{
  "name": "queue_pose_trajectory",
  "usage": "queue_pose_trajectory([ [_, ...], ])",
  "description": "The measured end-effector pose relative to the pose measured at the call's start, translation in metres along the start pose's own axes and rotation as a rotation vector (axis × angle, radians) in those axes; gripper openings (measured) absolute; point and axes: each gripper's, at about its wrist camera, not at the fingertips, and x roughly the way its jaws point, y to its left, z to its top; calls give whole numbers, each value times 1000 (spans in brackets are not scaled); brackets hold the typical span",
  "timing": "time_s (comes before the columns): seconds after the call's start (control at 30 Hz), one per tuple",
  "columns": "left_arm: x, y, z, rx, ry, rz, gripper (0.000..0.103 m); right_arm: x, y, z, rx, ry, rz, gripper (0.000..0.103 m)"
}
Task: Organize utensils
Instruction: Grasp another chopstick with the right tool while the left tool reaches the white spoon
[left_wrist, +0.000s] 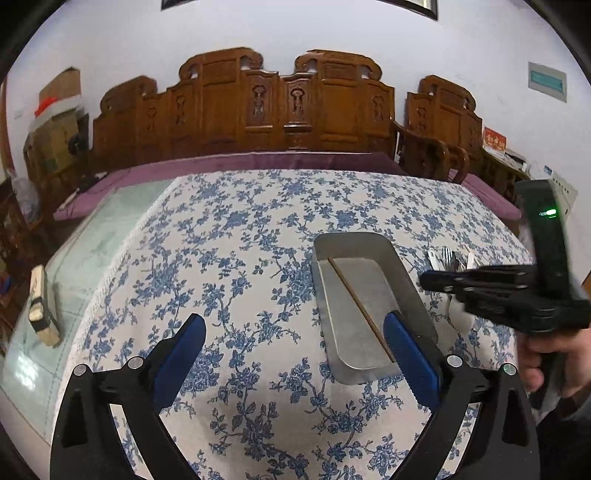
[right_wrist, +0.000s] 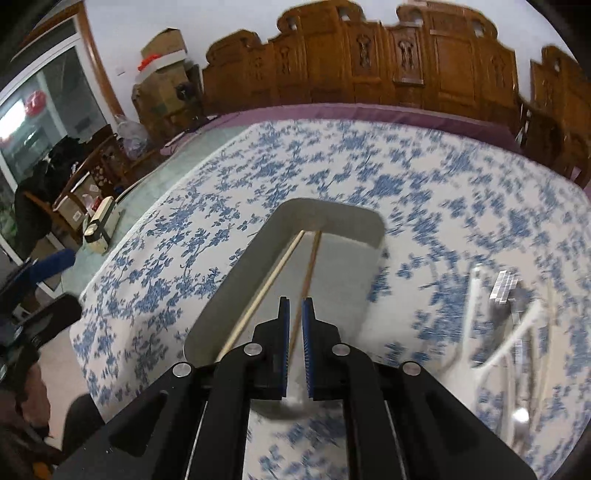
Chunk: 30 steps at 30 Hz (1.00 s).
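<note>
A metal tray (left_wrist: 354, 240) stands on the blue-flowered tablecloth; it also shows in the right wrist view (right_wrist: 325, 212). One chopstick (left_wrist: 354, 299) lies in it in the left wrist view; the right wrist view shows two, a pale one (right_wrist: 266, 284) and a brown one (right_wrist: 308, 280). My right gripper (right_wrist: 294, 314) hovers over the tray's near end, its jaws nearly closed with the brown chopstick running between the pads; grip unclear. My left gripper (left_wrist: 295, 347) is open and empty, its right finger (left_wrist: 410, 354) over the tray's near corner. A pile of forks and spoons (left_wrist: 452, 260) lies right of the tray, blurred in the right wrist view (right_wrist: 506, 295).
A small wooden block (left_wrist: 42, 306) lies on the bare glass table top at the left. A carved wooden bench (left_wrist: 280, 107) with a purple cushion runs behind the table. Cardboard boxes (right_wrist: 162, 74) stand at the back left.
</note>
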Motion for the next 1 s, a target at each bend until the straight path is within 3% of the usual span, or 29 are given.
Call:
queue_pose_trajectory([
  [0.17, -3, -21, -4, 49, -5, -15, 93, -32, -16, -17, -36, -41, -42, 10],
  [0.43, 0, -66, -13, 110, 23, -69, 93, -61, -54, -48, -49, -69, -97, 18],
  [0.53, 5, -82, -14, 132, 37, -86, 93, -68, -73, -54, -50, -78, -116, 27],
  [0.73, 22, -116, -7, 145, 68, -127, 93, -70, -109, -58, -52, -76, -164, 29],
  [1.0, 47, -154, 2, 162, 105, -161, 93, -59, -158, -62, -14, -56, -162, 29],
])
